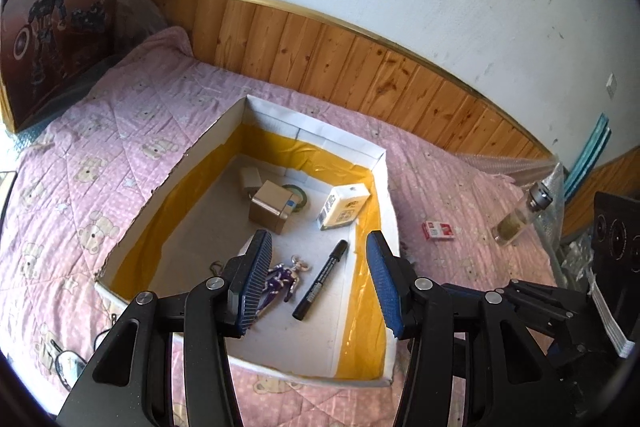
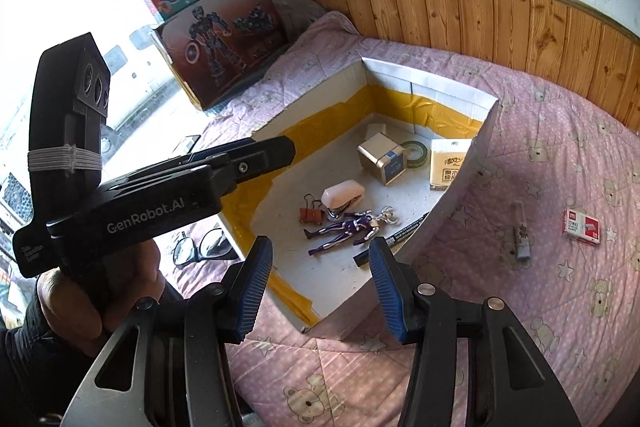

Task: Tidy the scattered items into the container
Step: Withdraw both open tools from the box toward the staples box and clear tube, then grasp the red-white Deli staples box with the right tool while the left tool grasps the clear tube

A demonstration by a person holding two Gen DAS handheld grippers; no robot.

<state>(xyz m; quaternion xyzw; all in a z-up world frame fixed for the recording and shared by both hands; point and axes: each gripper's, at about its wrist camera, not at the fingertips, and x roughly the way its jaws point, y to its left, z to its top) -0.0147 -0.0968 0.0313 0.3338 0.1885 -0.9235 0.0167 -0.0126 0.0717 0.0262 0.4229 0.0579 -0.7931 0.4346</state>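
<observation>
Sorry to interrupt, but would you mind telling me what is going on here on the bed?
A person is tidying small items into a cardboard box on the bed with two hand-held grippers. Both the left gripper and the right gripper are open and empty above it. The toy figure, marker and small tin are already inside. The red-and-white staple box and the glasses lie outside on the quilt.

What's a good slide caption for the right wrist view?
Open right hand-held gripper above box of tidied items; staple box left on quilt.
</observation>
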